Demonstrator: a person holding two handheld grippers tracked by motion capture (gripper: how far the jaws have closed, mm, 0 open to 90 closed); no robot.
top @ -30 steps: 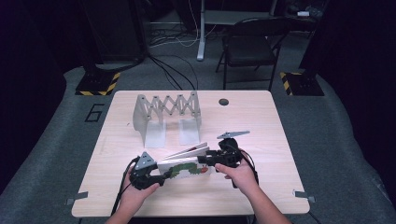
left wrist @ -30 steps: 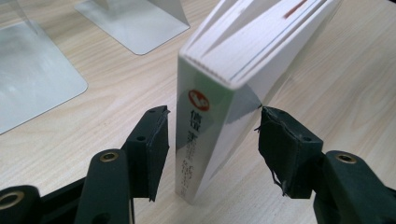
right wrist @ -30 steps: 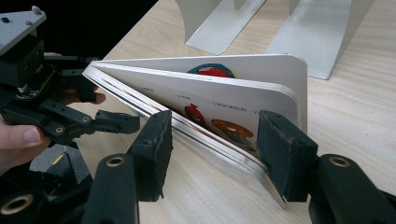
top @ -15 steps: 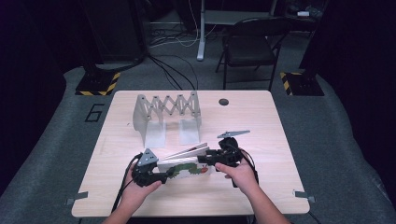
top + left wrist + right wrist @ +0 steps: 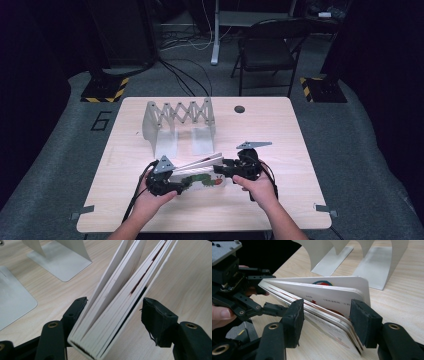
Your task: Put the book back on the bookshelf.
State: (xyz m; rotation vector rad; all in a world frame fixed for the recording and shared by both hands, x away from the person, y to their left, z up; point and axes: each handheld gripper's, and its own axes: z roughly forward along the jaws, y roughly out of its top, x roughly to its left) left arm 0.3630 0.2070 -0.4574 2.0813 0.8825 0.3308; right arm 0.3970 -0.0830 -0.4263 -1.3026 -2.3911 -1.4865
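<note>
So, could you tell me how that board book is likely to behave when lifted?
The board book will probably stay stiff, since its pages look thick. The pages already splay apart, so it may fan open unless pinched across the stack. Its glossy cover could prove slippery.

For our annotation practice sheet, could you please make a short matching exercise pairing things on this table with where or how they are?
Things:
1. board book
2. expanding metal rack
3. round dark spot
4. left gripper

Places or states:
A. stands at the far left part of the table, beyond the book
B. set in the tabletop near the far edge, right of the rack
C. pages fanned apart, between both grippers near the person
D. one jaw against the book's spine end, the other clear of it

Pairs: 1-C, 2-A, 3-B, 4-D
</note>
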